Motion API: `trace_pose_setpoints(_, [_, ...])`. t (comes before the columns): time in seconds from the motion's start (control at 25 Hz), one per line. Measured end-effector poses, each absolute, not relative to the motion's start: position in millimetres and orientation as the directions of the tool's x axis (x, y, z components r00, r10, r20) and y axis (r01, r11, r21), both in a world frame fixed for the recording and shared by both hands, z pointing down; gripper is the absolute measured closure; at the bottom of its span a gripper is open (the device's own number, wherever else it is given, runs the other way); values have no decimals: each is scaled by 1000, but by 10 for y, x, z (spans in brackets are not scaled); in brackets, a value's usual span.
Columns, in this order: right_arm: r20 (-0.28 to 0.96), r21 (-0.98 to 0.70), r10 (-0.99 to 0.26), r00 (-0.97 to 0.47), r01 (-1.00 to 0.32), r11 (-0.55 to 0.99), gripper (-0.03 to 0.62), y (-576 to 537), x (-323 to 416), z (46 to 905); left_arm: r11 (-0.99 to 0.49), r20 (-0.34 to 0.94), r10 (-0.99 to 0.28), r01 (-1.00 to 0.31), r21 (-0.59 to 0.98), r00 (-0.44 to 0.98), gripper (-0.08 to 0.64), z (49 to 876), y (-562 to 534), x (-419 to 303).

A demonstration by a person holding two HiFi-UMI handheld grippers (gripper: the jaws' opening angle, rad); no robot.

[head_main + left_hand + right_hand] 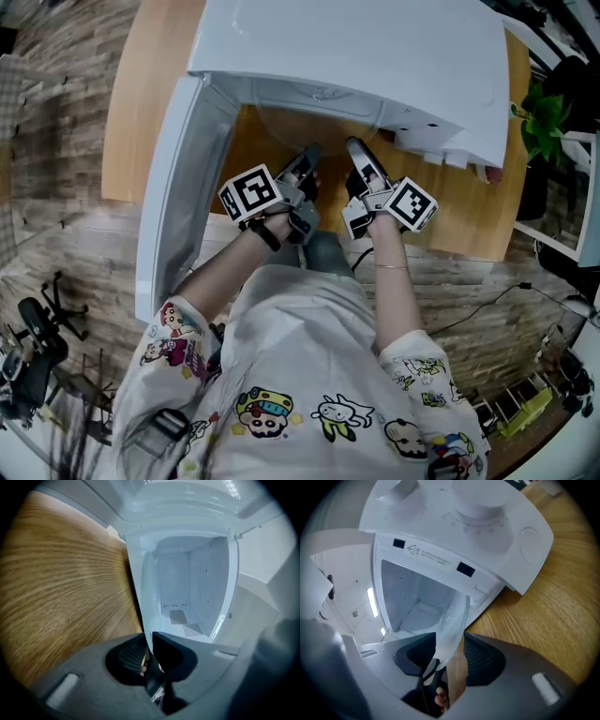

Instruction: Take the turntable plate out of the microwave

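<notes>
With the left claw [149, 641] clenched on the rim of the glass turntable plate [457, 616] and the right claw [450, 639] released, jaws wide and the rim merely between them, one thin pinch carries slick glass. It could pivot, slip out and strike the worktop [150, 94] or the door frame. The plate sits at the mouth of the microwave [375, 56], centre of the head view; the cavity [187, 588] behind it looks empty.

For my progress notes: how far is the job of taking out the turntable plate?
Done: the door is open. In hand: the left tool grips the plate by its rim; the right tool stands open around it. Left: bringing it fully out.
</notes>
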State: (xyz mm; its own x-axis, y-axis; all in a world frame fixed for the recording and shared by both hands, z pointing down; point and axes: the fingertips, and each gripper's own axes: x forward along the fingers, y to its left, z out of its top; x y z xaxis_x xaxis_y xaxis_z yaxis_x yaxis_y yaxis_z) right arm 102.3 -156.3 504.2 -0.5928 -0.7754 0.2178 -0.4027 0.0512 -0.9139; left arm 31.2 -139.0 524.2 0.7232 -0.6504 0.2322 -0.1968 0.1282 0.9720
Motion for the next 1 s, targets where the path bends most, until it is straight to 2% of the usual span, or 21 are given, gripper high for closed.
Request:
trace_pose_setpoints(0.44, [124,-975,-778,-616,-220,19,424,-1814,866,5148,132,225,-656,-183,974,720,522,5234,-1333,327])
trace_pose_setpoints(0.56, [108,-983,-786,-609,-183,7,447,-1858,837,5147,125,221,-657,-185,975,721,518,5228,-1337,323])
trace_pose_setpoints(0.6, [107,-984,-787,-607,-177,3,483,-1863,830,5151,121,220,-658,-187,975,720,516,5227,-1338,315])
trace_pose_setpoints(0.72, [114,-984,-789,-604,-176,-8,527,-1857,818,5188,105,218,-664,-199,974,716,511,5232,-1346,285])
trace_pose_setpoints(1.0, [61,-998,-807,-588,-58,-33,549,-1834,827,5199,105,197,-729,-176,979,656,497,5235,-1557,82])
